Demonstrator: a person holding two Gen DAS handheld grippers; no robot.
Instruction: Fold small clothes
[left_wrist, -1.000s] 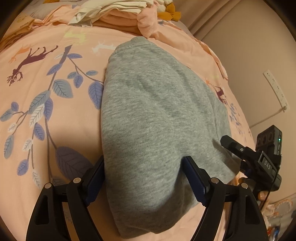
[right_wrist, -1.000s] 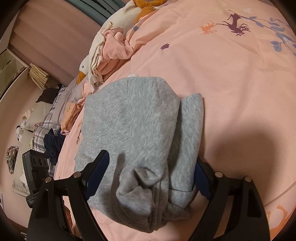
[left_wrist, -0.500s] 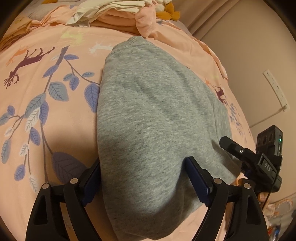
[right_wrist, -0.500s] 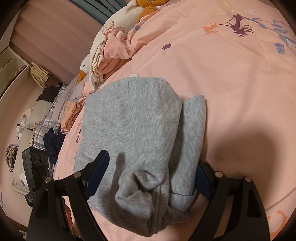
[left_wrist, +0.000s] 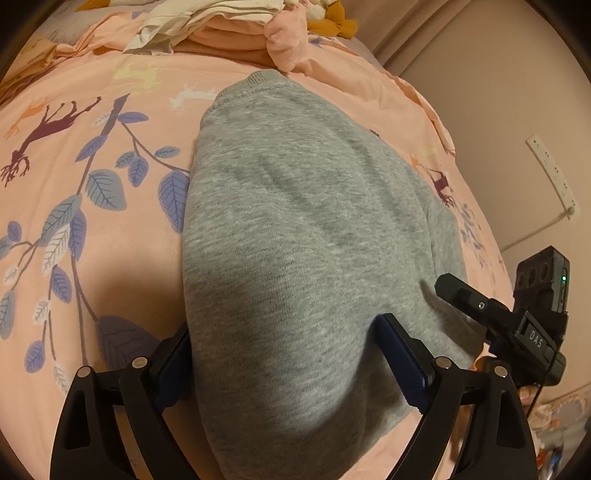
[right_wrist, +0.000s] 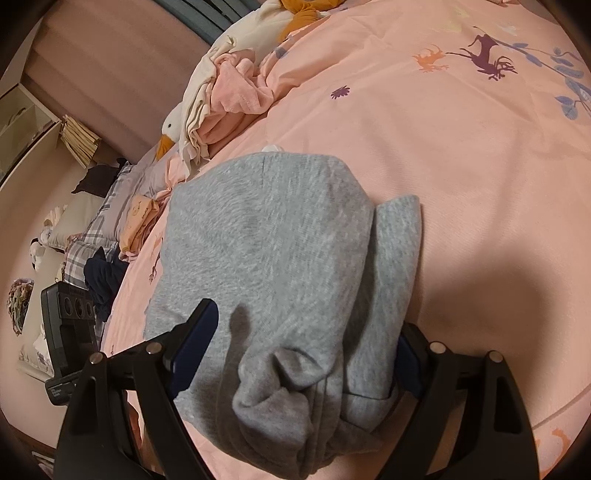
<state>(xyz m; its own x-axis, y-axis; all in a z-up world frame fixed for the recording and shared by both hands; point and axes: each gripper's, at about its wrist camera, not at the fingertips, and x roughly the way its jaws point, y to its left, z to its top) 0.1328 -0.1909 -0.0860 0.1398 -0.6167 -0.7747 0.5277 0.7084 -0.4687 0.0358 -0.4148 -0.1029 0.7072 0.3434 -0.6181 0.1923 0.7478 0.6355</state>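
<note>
Bedspread (left_wrist: 110, 258), pink, printed with deer and blue leaves: bears everything.
Grey garment (left_wrist: 303, 258), folded, lying mid-bed.
Left gripper (left_wrist: 291, 354): jaws opening, straddling the garment's near end; whether the pads press it cannot be told.
Right gripper (right_wrist: 299, 350): jaws wide, astride the bunched end, grip uncertain.
Heap of cream and pink clothes (right_wrist: 221, 103) beyond, near a stuffed duck (right_wrist: 170, 129); plaid pillow (right_wrist: 92, 236) at far left.

- Home bedroom: bed (right_wrist: 461, 155) under pink deer-and-leaf print cover
- Loose clothes pile (right_wrist: 225, 96) and goose plush (right_wrist: 170, 127) near headboard
- Checked pillow (right_wrist: 83, 251), possibly shelves beyond, too blurred to confirm
</note>
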